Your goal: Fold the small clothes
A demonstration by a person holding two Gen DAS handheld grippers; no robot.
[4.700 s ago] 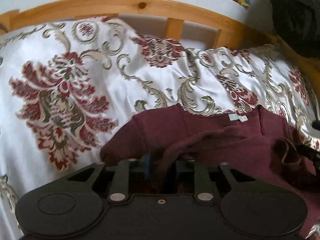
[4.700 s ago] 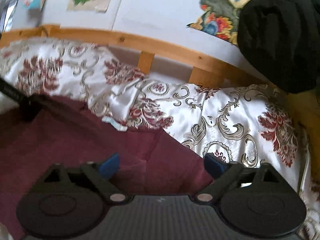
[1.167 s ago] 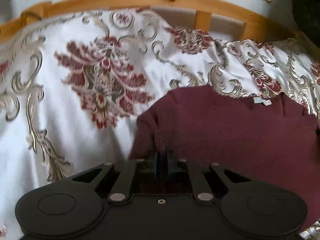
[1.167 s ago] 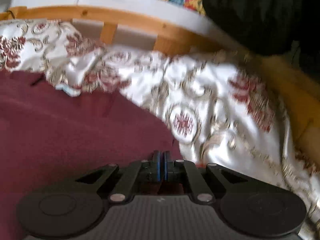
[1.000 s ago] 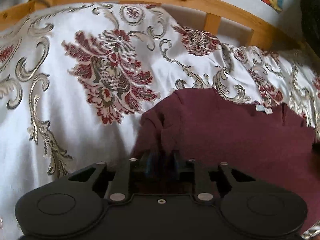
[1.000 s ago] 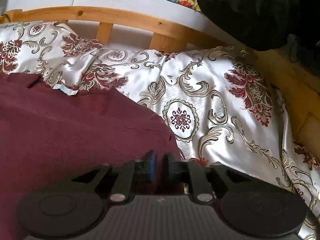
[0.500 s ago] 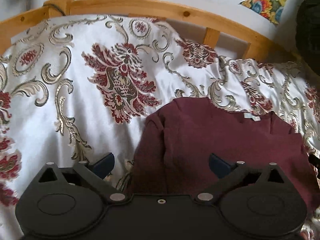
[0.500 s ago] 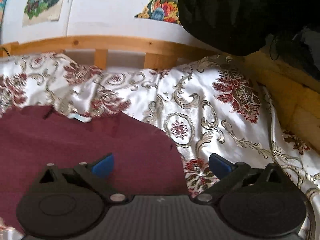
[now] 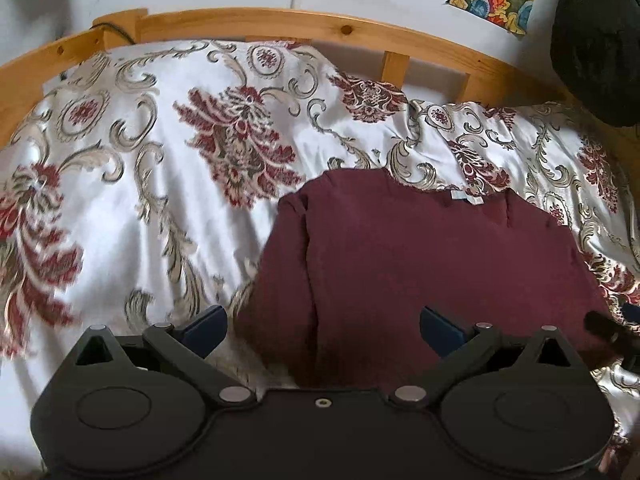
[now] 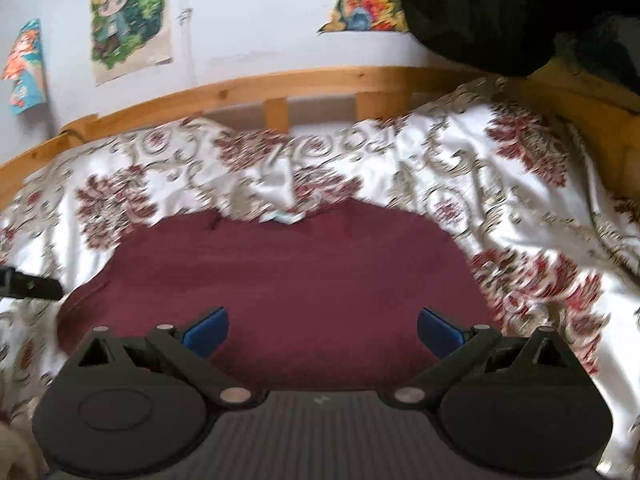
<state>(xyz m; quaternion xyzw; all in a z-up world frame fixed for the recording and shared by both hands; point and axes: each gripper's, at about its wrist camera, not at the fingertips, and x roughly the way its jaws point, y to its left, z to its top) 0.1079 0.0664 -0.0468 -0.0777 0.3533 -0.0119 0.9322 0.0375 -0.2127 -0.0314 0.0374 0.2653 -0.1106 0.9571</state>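
A maroon garment [image 9: 420, 264] lies flat on the floral bedspread [image 9: 140, 184], its white label at the far edge. A fold runs down its left side. My left gripper [image 9: 323, 327] is open and empty, raised above the garment's near left edge. In the right wrist view the garment [image 10: 288, 280] lies spread below my right gripper [image 10: 322, 330], which is open and empty over its near edge. The tip of the other gripper shows at the left edge of that view.
A wooden bed rail [image 9: 280, 26] curves along the far side of the bed. A dark bundle of fabric [image 10: 500, 8] hangs at the upper right. Posters [image 10: 128, 16] hang on the white wall behind. Bedspread lies bare to the left of the garment.
Both grippers were shut on the garment's near edge a second ago. They opened, let it go and have risen back, so more of the bed shows.
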